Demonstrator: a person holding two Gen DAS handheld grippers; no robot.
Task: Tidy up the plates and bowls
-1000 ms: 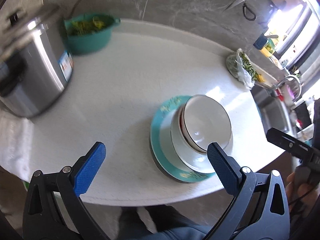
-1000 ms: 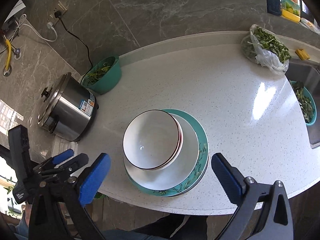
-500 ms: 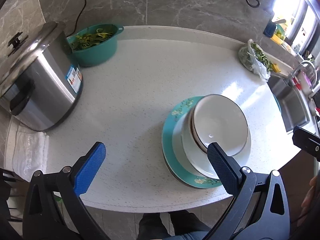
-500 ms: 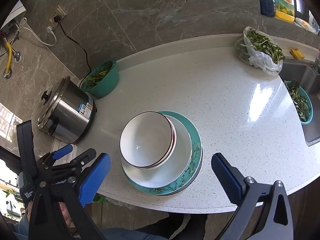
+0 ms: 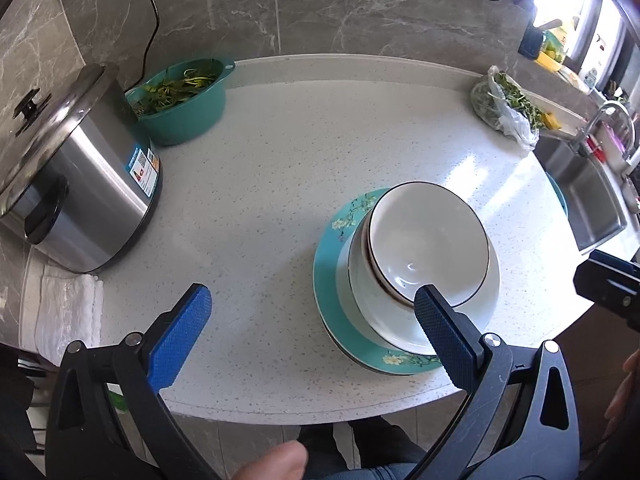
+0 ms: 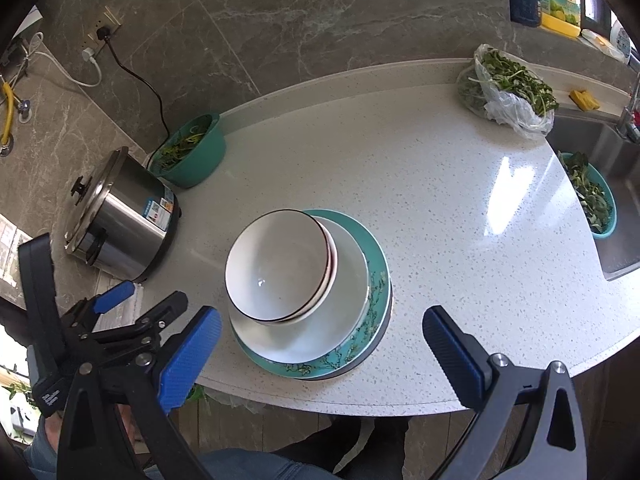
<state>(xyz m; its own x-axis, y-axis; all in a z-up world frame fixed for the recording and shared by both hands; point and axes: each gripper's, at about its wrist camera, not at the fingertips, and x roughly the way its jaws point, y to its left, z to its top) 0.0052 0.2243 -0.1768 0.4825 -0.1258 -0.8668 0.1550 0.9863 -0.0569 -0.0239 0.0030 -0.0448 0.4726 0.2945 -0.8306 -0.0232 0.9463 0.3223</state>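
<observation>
Over the last second both cameras have pulled up and back from the table, so more of its near edge and the floor below now shows, while nothing on it has shifted.

At nine o'clock in the right wrist view the steel cooker stands with its lid on, and the green basin of greens sits just behind it at ten o'clock, both where they were.

The left tongs hang wide open and empty over the near edge. The pad on their right side overlaps the stack in the picture, but I cannot tell whether it touches.

The stack itself is unchanged, lying near the front edge at about six o'clock: a black-rimmed bowl nested in a second bowl, on a white plate, on the teal flowered plate.

The right tongs are likewise spread wide, gripping nothing, held back from the stack.

At two o'clock the bag of greens lies well apart.

With everything piled and both tongs retreating empty, the organizing looks finished or nearly so.
</observation>
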